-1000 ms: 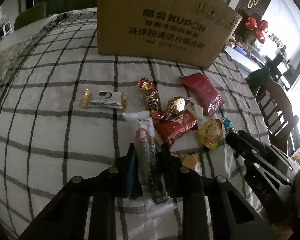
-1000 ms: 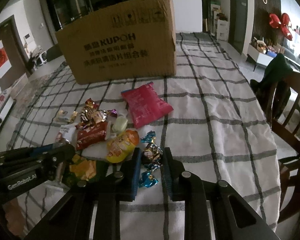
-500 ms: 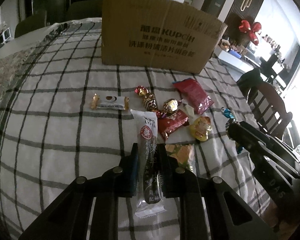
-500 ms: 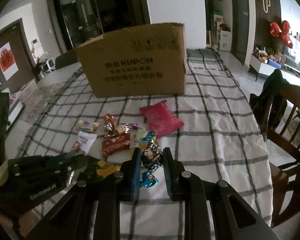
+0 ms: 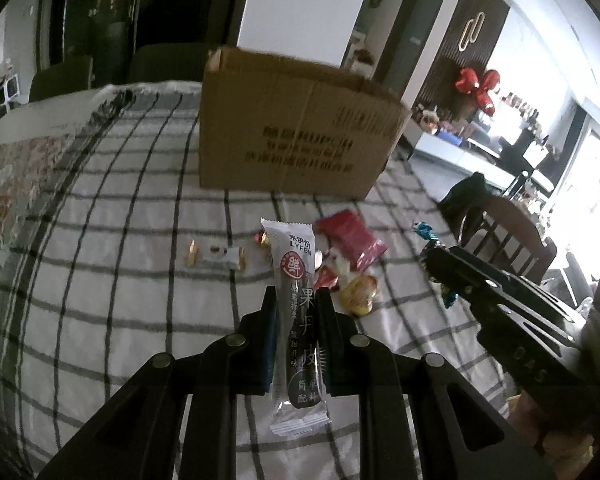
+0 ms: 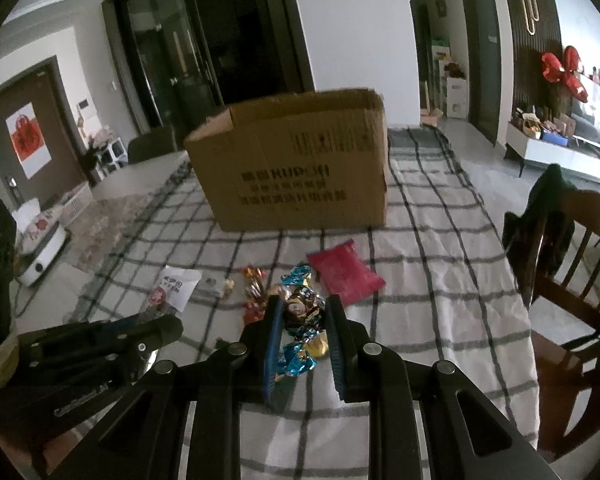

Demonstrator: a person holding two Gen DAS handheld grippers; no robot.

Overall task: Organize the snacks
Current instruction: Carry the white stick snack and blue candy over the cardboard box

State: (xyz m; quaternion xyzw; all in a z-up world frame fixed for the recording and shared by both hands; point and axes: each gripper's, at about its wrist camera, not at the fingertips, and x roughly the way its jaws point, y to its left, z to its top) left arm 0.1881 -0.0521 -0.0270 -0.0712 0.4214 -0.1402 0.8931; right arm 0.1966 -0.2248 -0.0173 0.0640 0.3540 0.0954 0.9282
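Progress is at an early stage: two snacks are gripped and lifted clear of the table, none is visibly stowed, and the rest lie loose.

Checked tablecloth [image 6: 440,264] covers the work surface. Cardboard box [image 6: 296,168] stands upright at its far side with the top flaps open; its interior is not visible from either wrist view, so the contents cannot be determined. It is judged to be the destination for the snacks.

Remaining items lie in a loose group on the cloth between the box and the grippers:
- red pouch [image 6: 344,276], flat, nearest the box;
- yellow round snack [image 5: 358,294], just beside a small red packet [image 5: 326,280];
- red-and-gold wrapped candies [image 6: 254,280];
- small white bar with gold ends [image 5: 216,255], set apart to the left of the group.

Left gripper [image 5: 296,312] is clamped on a long white-and-grey snack stick [image 5: 296,320], held lengthwise between the jaws, with both ends of the wrapper protruding.

Right gripper [image 6: 302,312] is clamped on a blue foil candy [image 6: 300,312]; its twisted wrapper ends project above and below the jaws.

Outstanding steps, as judged: carry both held items to the box, release them, then collect the loose items in turn.
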